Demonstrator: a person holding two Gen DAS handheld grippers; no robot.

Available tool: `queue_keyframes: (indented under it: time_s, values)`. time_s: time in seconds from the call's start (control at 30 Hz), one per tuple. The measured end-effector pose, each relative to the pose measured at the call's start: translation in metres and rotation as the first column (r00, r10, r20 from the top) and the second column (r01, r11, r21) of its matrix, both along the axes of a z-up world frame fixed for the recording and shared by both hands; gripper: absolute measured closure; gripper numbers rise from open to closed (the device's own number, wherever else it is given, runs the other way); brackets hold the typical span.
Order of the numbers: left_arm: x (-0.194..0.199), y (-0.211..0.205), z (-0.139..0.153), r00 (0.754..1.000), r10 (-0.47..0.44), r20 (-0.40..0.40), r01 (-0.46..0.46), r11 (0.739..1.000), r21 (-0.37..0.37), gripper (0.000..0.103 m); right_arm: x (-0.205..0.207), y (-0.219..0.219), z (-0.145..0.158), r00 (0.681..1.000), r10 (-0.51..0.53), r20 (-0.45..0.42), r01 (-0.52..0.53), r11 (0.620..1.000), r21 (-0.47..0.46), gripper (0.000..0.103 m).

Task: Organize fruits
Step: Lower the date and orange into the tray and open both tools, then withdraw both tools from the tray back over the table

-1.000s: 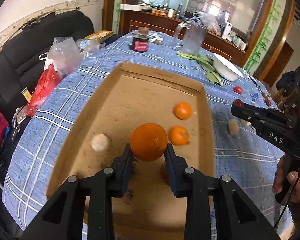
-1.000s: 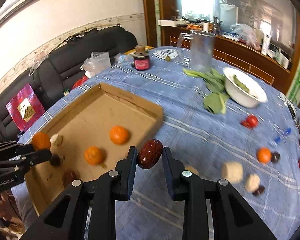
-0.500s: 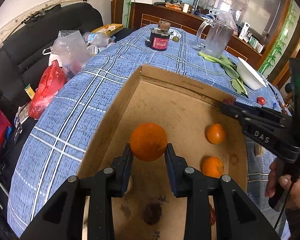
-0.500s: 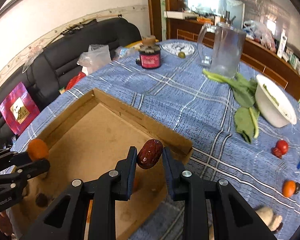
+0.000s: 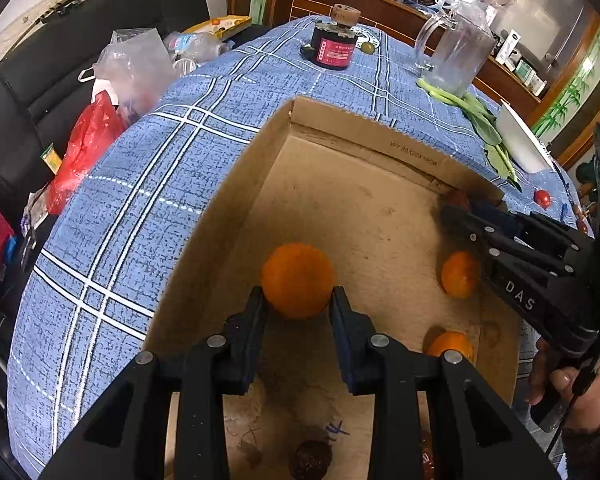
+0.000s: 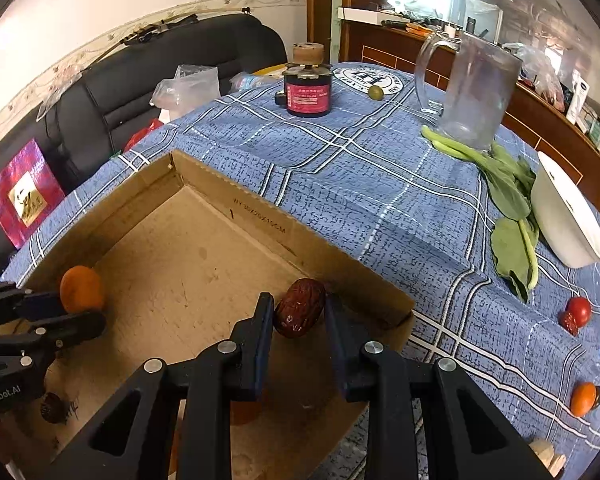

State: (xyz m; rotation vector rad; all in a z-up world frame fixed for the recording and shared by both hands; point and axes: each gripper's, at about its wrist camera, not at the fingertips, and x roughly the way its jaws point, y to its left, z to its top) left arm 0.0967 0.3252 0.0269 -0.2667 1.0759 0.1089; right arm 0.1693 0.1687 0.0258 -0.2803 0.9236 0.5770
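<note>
Left wrist view shows the left tongs (image 5: 298,300) clamped on an orange (image 5: 297,279) above the cardboard box (image 5: 364,140) on the counter (image 5: 188,128), with two smaller oranges (image 5: 459,275) lying near the box's right wall. Right wrist view shows the right tongs (image 6: 298,310) clamped on a red date (image 6: 300,307) over the box's near corner

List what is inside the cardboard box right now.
On the cardboard box floor: two small oranges, one dark date. The hand-held grippers cover part of the floor; a reddish thing beneath one cannot be identified.
</note>
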Motion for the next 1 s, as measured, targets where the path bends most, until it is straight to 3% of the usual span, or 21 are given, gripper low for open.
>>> queue_keyframes:
  time_s: [0.4,0.57,0.63,0.73,0.83,1.0]
  values:
    - [-0.006,0.003,0.001,1.0,0.016,0.002,-0.016,1.0,-0.01,0.064,-0.003,0.001,0.001,1.0,-0.01,0.029,0.011,0.999,-0.045,0.074]
    - [-0.015,0.003,0.007,1.0,0.017,0.019,-0.017,1.0,0.01,0.063,-0.007,-0.008,0.006,0.999,-0.04,0.018,0.041,0.999,-0.032,0.072]
    - [-0.019,0.002,0.009,1.0,0.019,0.025,-0.02,0.999,0.028,0.055,-0.011,-0.013,0.012,0.998,-0.057,0.019,0.057,0.998,-0.017,0.072]
    - [-0.027,0.0,0.015,0.999,0.025,0.047,-0.027,0.998,0.061,0.053,-0.021,-0.021,0.022,0.997,-0.075,0.027,0.075,0.997,-0.007,0.071]
    - [-0.036,-0.005,0.023,0.997,0.024,0.074,-0.031,0.995,0.096,0.041,-0.035,-0.035,0.033,0.994,-0.103,0.029,0.103,0.995,0.007,0.064]
    - [-0.049,-0.023,0.038,0.992,-0.003,0.125,-0.015,0.989,0.148,0.037,-0.066,-0.069,0.046,0.987,-0.162,0.017,0.161,0.987,0.028,0.052]
